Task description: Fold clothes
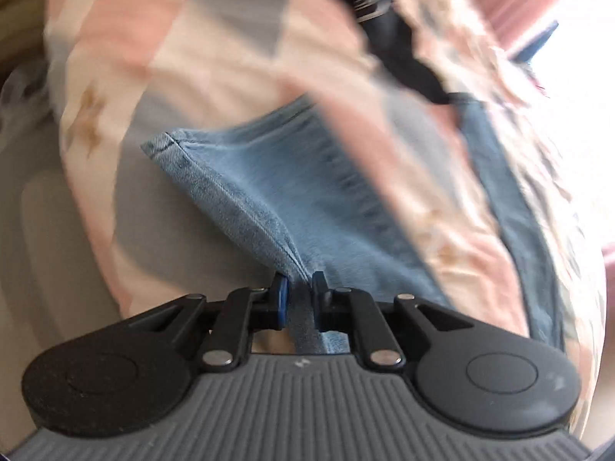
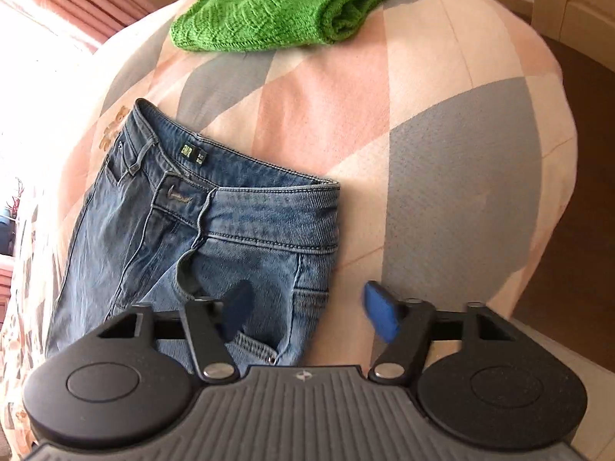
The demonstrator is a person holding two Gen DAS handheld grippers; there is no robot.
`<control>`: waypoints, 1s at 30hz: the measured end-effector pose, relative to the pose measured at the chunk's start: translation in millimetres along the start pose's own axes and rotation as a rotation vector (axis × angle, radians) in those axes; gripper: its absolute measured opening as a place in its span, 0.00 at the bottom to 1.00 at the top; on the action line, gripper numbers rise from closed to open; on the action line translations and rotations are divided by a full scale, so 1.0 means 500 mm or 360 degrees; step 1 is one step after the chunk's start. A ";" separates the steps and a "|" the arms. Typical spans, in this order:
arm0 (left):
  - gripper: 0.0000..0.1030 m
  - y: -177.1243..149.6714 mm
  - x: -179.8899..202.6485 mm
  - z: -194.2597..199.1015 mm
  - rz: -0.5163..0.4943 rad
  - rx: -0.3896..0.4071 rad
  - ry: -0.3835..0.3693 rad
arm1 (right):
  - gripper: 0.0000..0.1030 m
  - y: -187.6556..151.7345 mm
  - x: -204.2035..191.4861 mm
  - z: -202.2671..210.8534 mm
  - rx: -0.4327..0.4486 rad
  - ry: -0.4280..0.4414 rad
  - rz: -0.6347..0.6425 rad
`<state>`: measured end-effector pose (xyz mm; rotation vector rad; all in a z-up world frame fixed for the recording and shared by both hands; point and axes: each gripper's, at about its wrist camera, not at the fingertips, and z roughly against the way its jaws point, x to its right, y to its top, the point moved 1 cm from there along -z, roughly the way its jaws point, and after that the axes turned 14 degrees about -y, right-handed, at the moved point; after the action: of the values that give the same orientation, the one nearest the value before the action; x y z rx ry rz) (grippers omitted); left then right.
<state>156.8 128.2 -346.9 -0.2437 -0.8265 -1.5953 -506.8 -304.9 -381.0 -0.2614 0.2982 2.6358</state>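
Observation:
Blue jeans (image 2: 230,230) lie flat on the bed, waistband toward the far side, fly and label showing. My right gripper (image 2: 307,303) hovers open over the jeans' hip edge, one finger above the denim near the pocket and the other above the bedspread. In the left wrist view a jeans leg (image 1: 269,176) rises off the bed in a folded ridge, and my left gripper (image 1: 300,288) is shut on its denim edge. The far part of that view is blurred.
A folded green knit garment (image 2: 284,4) sits at the far end of the bed. The pink, grey and cream bedspread (image 2: 423,115) covers the surface; its edge drops to a brown floor at the right. A dark blurred object (image 1: 384,11) hangs above the left gripper.

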 end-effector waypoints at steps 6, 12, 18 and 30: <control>0.08 0.017 0.044 0.037 -0.0191 0.0004 -0.0024 | 0.12 0.015 -0.019 0.012 -0.0002 0.0049 0.0084; 0.12 -0.021 0.012 -0.027 -0.0407 -0.0204 0.0244 | 0.08 0.025 -0.003 0.069 0.0064 0.0074 0.0228; 0.17 -0.021 0.001 -0.033 -0.0302 -0.0144 0.0277 | 0.17 0.033 -0.017 0.011 -0.0020 -0.0176 0.0258; 0.40 -0.001 0.059 -0.012 -0.0612 -0.0275 0.0932 | 0.55 0.040 -0.054 0.072 0.0061 -0.0588 0.0469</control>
<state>151.7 101.5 -334.2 0.2731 -0.2863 -1.9602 -497.4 -324.8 -336.7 0.3038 0.2779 2.8905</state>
